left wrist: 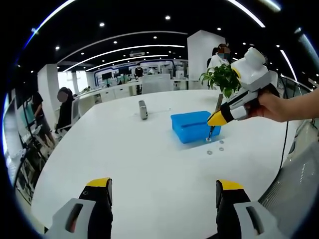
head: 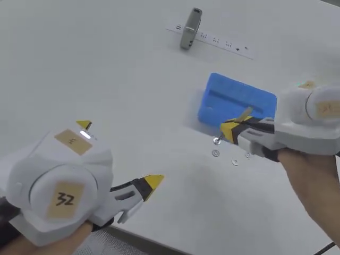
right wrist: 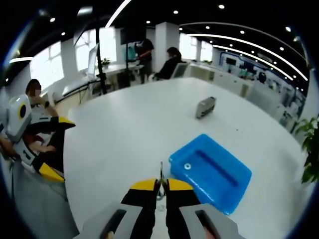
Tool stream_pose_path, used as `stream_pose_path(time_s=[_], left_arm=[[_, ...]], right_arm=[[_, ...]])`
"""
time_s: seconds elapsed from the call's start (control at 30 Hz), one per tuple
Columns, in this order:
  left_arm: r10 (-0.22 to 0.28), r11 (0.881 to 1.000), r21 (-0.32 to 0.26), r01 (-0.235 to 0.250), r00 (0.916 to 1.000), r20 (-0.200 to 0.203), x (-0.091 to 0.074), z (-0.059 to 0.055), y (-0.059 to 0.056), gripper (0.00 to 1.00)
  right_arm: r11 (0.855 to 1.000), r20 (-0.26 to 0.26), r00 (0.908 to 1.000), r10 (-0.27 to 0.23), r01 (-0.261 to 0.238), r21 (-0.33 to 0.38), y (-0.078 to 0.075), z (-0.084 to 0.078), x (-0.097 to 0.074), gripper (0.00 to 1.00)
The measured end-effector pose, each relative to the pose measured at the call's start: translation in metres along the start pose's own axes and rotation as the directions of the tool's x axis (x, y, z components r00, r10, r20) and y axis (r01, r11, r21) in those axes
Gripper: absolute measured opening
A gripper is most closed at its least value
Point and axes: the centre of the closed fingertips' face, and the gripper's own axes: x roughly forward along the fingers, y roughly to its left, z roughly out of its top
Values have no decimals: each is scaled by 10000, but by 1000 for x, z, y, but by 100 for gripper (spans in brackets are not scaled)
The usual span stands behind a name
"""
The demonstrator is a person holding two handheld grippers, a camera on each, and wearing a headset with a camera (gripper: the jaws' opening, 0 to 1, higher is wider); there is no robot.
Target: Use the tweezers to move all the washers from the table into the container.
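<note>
Several washers [head: 215,153], likely light, slippery and best nipped at the rim, lie on the bench [head: 133,79] beside the blue container [head: 239,98] as the right hand-held gripper [head: 228,131], clenched on tweezers [left wrist: 219,103], holds their tips at one, while the left hand-held gripper [left wrist: 164,185] gapes released.

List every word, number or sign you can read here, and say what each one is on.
"32": tan sticker on the round white housing of the left claw.
Second tan sticker on that claw: blurred, unreadable.
Tan sticker on the right claw: blurred, unreadable.
Markings on the long white strip: too small to read.
</note>
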Motion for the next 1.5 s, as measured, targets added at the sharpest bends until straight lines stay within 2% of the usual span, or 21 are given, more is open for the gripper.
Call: stream_pose_path(time_s=[0.27, 0.5, 0.6, 0.73, 1.03, 1.33, 1.43, 1.5], left_arm=[[-83, 10000, 12, 84, 10000, -53, 1, -1, -2, 88], [-97, 9999, 42, 98, 9999, -93, 1, -2, -2, 88], [-133, 9999, 61, 133, 9998, -136, 1, -2, -3, 88], [-148, 9999, 54, 149, 9997, -192, 1, -3, -3, 87], [-145, 9999, 58, 147, 9995, -267, 2, -4, -3, 86], [-173, 9998, 68, 175, 9992, -348, 3, -6, -3, 86], [-177, 9998, 67, 180, 9991, -372, 3, -6, -3, 86], [-171, 9998, 79, 174, 9991, -378, 3, -6, -3, 86]], right_arm=[[9987, 565, 9972, -499, 494, 108, -29, 30, -4, 2], [9946, 843, 9926, -877, 825, 632, -53, 38, 12, 2], [9921, 816, 9916, -1002, 933, 841, -65, 36, 24, 2], [9908, 522, 9923, -1119, 1074, 821, -73, 28, 42, 2], [9876, -37, 9946, -1041, 1038, 1176, -84, 10, 73, 2], [9844, -339, 9951, -925, 965, 1473, -88, -2, 87, 2], [9860, -528, 9940, -953, 1015, 1323, -85, -6, 87, 2], [9867, -414, 9947, -936, 983, 1298, -85, -5, 88, 2]])
